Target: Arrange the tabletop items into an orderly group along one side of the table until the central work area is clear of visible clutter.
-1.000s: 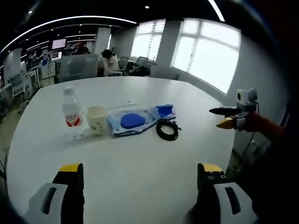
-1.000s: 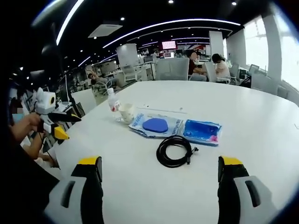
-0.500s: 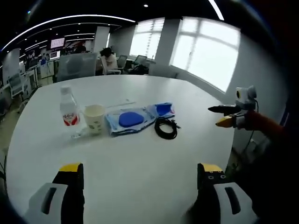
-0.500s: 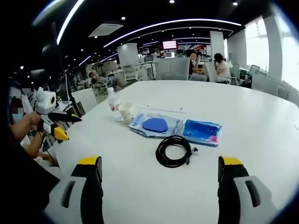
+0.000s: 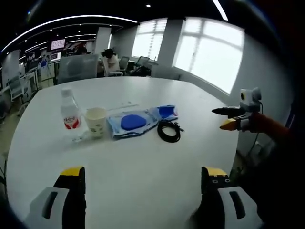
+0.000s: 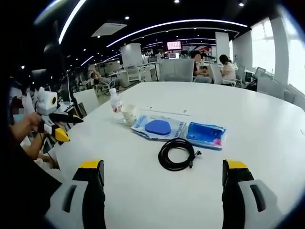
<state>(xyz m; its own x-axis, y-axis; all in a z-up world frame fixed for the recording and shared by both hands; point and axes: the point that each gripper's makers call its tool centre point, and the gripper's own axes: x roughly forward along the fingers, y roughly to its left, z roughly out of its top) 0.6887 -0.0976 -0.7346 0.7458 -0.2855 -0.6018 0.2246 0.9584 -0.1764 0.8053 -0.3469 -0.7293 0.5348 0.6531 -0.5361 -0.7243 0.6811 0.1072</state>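
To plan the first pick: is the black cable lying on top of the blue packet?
No, the coiled black cable lies on the bare table, in front of the blue packet.

White round-edged table (image 5: 143,186) with a short row of items set across its middle.

A clear water bottle (image 5: 69,112) with a red label is stood upright at one end, with a paper cup (image 5: 96,120) just beside it. Next are laid a clear packet holding a blue oval piece (image 5: 132,122) and a blue packet (image 5: 166,111), edges touching. A coiled black cable (image 5: 169,130) is laid just in front of them.
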